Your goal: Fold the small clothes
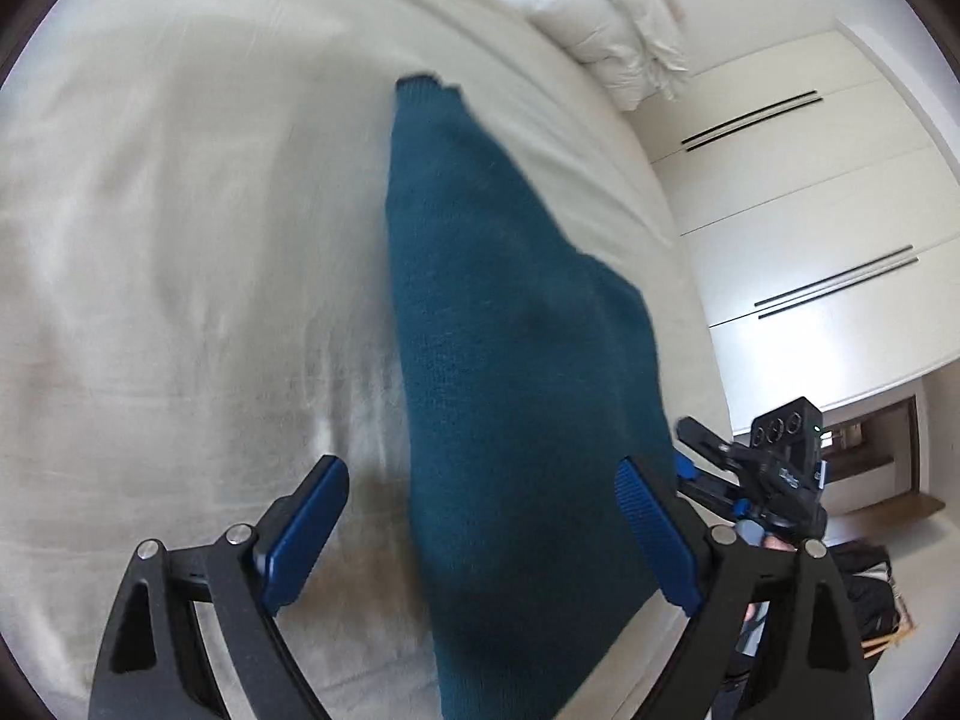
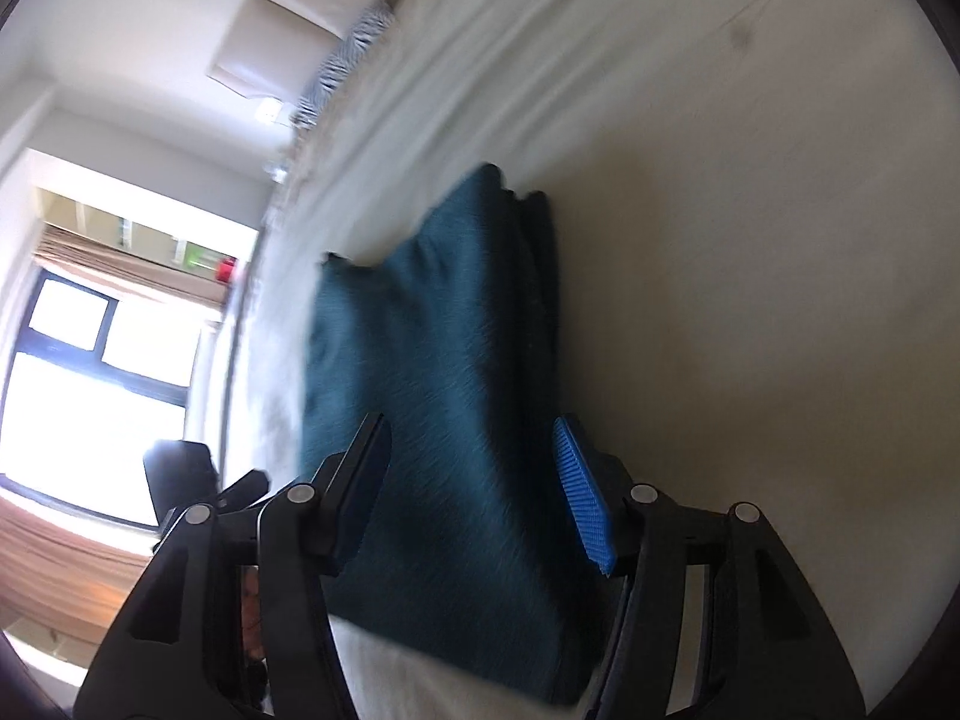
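Note:
A dark teal knitted garment (image 1: 510, 360) lies folded in a long strip on the cream bed sheet (image 1: 180, 240). My left gripper (image 1: 480, 534) is open, its blue pads either side of the garment's near end, with no grip on it. The right gripper shows at the right edge of the left wrist view (image 1: 774, 468). In the right wrist view the same garment (image 2: 444, 390) lies between the spread blue pads of my right gripper (image 2: 474, 498), which is open. The layered folded edge (image 2: 540, 276) runs along its right side. Both views are motion-blurred.
White pillows (image 1: 600, 18) lie at the head of the bed. White wardrobe doors (image 1: 810, 210) stand beyond the bed's right side. A bright window (image 2: 90, 384) and a wooden floor (image 2: 60, 570) are past the bed's other edge. A striped cushion (image 2: 348, 60) lies near the headboard.

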`<action>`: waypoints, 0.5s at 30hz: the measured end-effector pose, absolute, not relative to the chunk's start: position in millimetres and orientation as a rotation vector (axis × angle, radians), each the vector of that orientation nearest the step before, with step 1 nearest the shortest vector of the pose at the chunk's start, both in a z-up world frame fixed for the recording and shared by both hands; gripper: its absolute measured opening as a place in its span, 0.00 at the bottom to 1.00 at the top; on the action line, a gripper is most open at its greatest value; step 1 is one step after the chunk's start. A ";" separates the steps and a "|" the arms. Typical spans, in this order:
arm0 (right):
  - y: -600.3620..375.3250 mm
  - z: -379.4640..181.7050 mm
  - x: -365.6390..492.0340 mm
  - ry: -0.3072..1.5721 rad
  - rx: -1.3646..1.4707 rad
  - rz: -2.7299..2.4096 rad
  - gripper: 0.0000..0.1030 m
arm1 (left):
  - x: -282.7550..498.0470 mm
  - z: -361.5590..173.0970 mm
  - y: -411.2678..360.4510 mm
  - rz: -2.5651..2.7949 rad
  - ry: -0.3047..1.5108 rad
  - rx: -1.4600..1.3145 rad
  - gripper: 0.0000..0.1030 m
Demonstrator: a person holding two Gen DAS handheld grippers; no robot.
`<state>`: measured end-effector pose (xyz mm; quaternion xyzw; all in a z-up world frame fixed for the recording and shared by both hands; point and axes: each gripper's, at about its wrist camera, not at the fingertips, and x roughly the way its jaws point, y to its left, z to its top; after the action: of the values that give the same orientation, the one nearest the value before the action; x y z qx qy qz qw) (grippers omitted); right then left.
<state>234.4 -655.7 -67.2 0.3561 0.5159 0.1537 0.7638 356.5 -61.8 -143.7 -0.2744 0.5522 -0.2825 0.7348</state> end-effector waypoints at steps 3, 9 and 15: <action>-652.3 -88.2 252.8 1.162 0.789 0.300 0.54 | 359.7 -147.3 -74.2 -0.648 1.233 -0.599 0.89; -627.2 -97.8 282.9 1.200 0.729 0.366 0.54 | 365.0 -158.9 -85.6 -0.634 1.274 -0.586 0.63; -623.4 -96.2 290.4 1.241 0.667 0.333 0.30 | 358.4 -153.7 -82.5 -0.613 1.272 -0.527 0.49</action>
<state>290.4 -623.4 -96.2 0.3052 0.5677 0.1524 0.7492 358.4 -82.5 -153.7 -0.2393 0.5773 -0.2785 0.7293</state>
